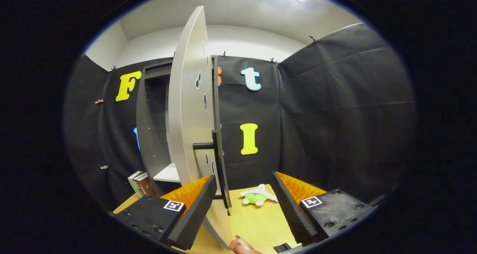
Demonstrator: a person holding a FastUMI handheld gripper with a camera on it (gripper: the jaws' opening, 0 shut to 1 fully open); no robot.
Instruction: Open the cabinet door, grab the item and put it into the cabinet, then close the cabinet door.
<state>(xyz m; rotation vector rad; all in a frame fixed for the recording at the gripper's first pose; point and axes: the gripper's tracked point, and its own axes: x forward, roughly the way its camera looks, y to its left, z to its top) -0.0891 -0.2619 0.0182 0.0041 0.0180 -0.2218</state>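
Small soft plush toy, white with a green body (pixel 256 196), lies on the light wooden tabletop (pixel 257 224), far side, just beyond the fingers and in the gap between them, right of the door's bottom edge. Looks light, squashy, no risk of breaking; fabric should grip well, not slippery. Best hold is probably the round green middle, pinched across its width; the thin white limbs would flop and slip out.

The gripper (pixel 244 194) has its jaws wide apart, holding nothing. The left finger sits right by the near edge of the door, maybe touching it, can't tell. The right finger is clear over the table.

Tall dark grey cabinet (pixel 151 134) stands far left against the booth wall. Its pale grey door (pixel 188 108), with a black bar handle (pixel 205 146), is swung out edge-on toward the camera, so the opening step looks done. A white shelf (pixel 167 173) shows inside, low down. A couple of upright books (pixel 139 183) stand left of the cabinet base.

A fingertip of the person's hand (pixel 242 245) shows near, under the gripper.

Next step judged: reach forward and slightly right to the toy, close on the body, then carry it left around the door to the shelf. The door edge is the thing to clip on the way.
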